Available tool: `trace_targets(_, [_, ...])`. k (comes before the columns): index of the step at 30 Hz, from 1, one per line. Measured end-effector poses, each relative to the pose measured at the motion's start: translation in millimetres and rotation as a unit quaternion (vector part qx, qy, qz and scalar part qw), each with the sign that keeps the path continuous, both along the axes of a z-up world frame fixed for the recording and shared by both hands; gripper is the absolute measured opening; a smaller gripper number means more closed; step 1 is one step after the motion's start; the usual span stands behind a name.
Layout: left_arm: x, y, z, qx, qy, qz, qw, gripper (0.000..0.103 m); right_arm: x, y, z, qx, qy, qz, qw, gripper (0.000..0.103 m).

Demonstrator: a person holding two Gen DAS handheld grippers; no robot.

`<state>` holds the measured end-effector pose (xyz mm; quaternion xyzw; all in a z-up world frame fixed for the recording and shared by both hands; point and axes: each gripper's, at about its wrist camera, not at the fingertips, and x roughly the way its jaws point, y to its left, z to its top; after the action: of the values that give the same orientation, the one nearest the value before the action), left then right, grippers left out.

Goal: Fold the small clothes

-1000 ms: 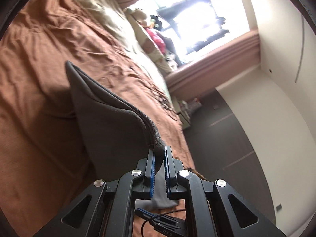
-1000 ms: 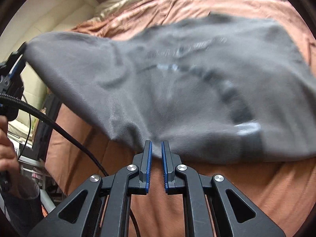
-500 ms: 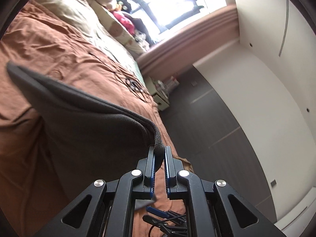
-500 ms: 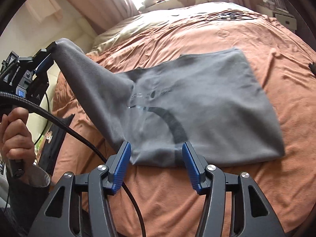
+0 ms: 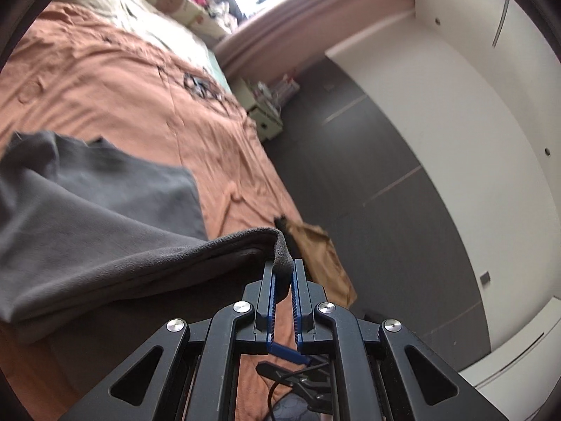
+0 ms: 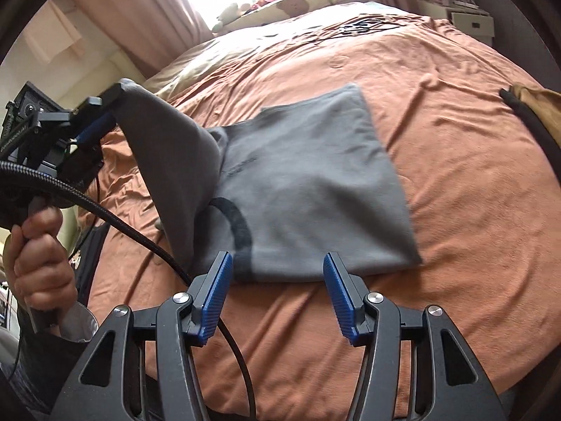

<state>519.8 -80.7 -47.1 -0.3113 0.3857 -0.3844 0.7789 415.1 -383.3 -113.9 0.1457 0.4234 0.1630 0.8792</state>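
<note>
On the bed (image 6: 455, 182) lies the grey shirt (image 6: 315, 189); the left gripper (image 5: 283, 273) pinches its lifted corner, jaws nearly closed, while the right gripper (image 6: 277, 280) hovers wide open and empty

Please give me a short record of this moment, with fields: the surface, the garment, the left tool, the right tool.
surface: bed with brown cover
garment: grey T-shirt, mostly lying flat on the bed, one corner lifted
left tool: shut on the lifted corner of the T-shirt, held above the bed
right tool: open, holding nothing, near the front edge of the T-shirt
</note>
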Motion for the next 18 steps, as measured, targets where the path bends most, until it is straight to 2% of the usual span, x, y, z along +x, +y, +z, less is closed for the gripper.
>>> trace_targets(9, [13, -59, -39, 0.036, 0.041, -0.043, 0.9976, 0.009, -4, -22, -6, -0.003, 0.017, -0.009, 1.000, 0.052])
trace_targets(12, [17, -69, -52, 0.065, 0.069, -0.042, 0.9946, 0.016, -3, -27, -10, -0.007, 0.025, -0.013, 1.000, 0.052])
trace_targets(14, [16, -70, -56, 0.071, 0.077, -0.047, 0.9934, 0.017, -1, -28, -12, -0.011, 0.031, -0.014, 0.999, 0.052])
trace_targets(16, [13, -65, -57, 0.082, 0.076, -0.043, 0.9928, 0.032, 4, -24, -13, -0.022, 0.034, -0.009, 0.999, 0.052])
trace_targets(18, [8, -52, -56, 0.093, 0.074, -0.027, 0.9925, 0.044, 12, -17, -13, -0.041, 0.034, 0.001, 0.999, 0.052])
